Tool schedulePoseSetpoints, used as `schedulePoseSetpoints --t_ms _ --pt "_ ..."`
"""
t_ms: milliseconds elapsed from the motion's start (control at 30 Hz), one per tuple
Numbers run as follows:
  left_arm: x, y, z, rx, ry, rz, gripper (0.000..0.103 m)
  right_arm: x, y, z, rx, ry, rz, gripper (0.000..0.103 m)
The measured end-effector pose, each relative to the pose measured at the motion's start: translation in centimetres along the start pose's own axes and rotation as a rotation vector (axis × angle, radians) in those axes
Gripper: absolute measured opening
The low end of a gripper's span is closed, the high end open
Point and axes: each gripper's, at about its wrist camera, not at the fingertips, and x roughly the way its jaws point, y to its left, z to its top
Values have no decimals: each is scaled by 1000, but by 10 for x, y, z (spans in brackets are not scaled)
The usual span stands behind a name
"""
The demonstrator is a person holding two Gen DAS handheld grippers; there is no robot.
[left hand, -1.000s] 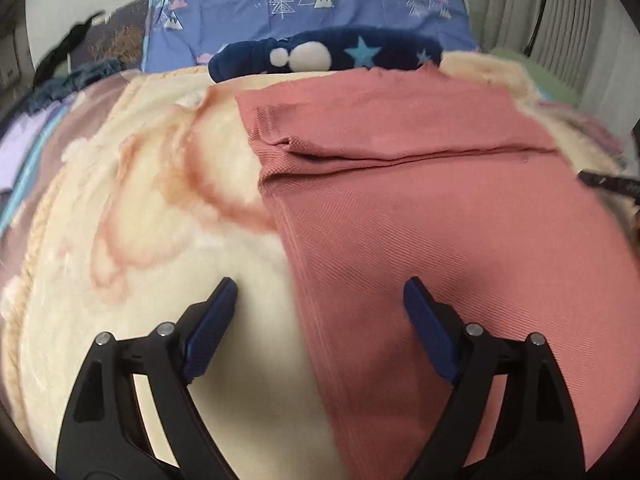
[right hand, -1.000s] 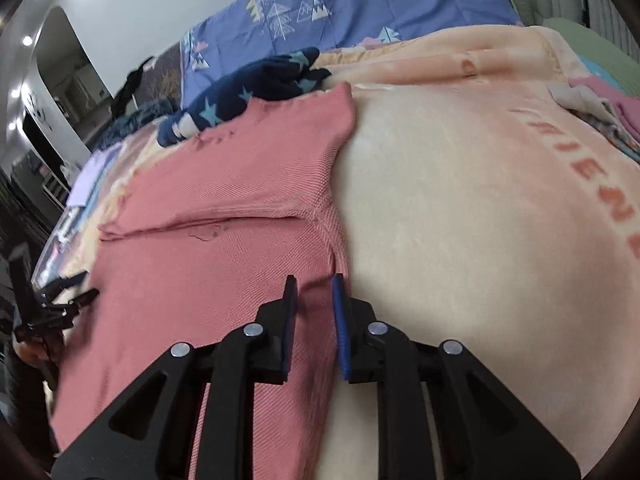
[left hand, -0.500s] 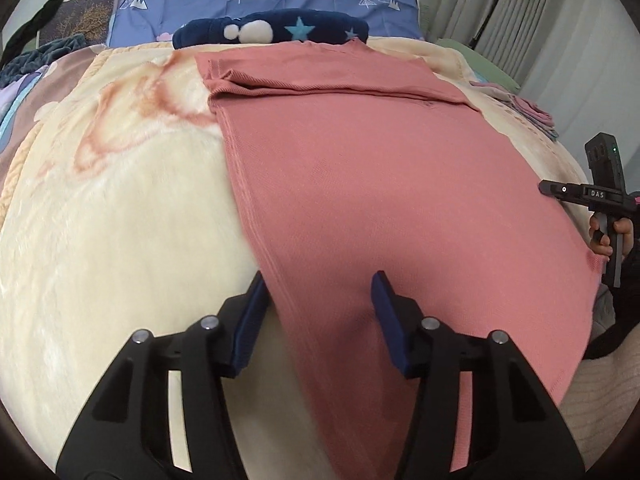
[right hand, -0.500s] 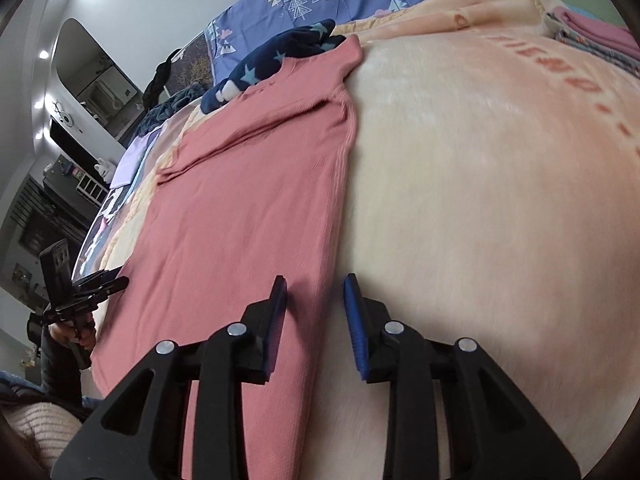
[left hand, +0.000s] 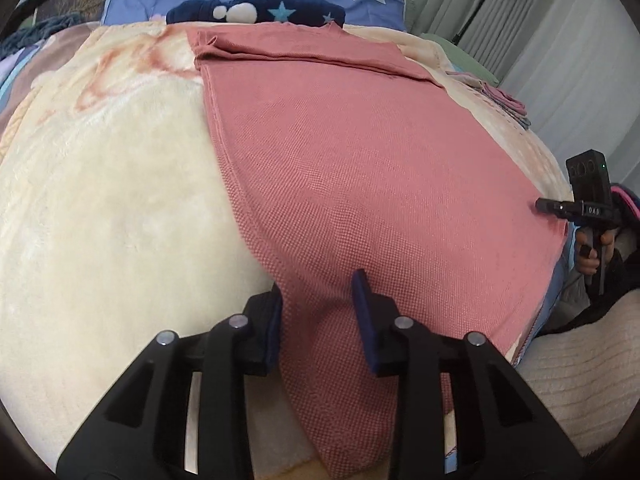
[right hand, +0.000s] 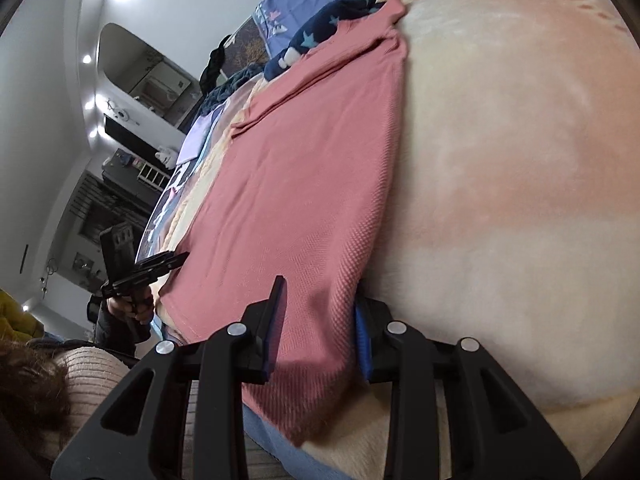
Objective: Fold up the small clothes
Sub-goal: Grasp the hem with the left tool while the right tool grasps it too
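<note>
My left gripper (left hand: pixel 318 298) has its fingers (left hand: pixel 362 292) part open, one on each side of a raised ridge of the pink garment (left hand: pixel 360 168) at its near left corner; I cannot tell whether the pads press the cloth yet. My right gripper (right hand: pixel 320 308) stands the same way at the near right corner, fingers (right hand: pixel 278 300) part open with the side hem bunched up between them, and again I cannot tell if they bite.

The one pink garment runs straight away from both grippers along the bed, its long axis pointing toward the far end, where its sleeves lie folded across. So each hand is at its own bottom corner, neither nearer than the other, and I judge the fold should carry the near hem forward to that far end.

Count: one garment spread out, two grippers, one cream blanket (left hand: pixel 112 208) beneath, one navy star-print item (left hand: pixel 256 12) beyond, and a small stack of folded clothes (left hand: pixel 500 98) far right.
</note>
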Motion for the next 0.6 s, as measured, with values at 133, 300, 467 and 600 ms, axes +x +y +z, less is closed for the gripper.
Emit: schedulePoseSetpoints --t_ms 133,300,467,600 --pt "-14 -5 -14 12 -12 0 32 -9 20 -13 -83 11 8 30" --pt "-30 -12 3 -8 -106 11 5 -27 31 5 -91 -117 20 4" --pt "-74 -24 48 36 -300 24 5 -59 62 41 -200 -267 17 3" --pt "-104 -28 75 17 -443 6 4 -84 78 63 -228 -377 25 3"
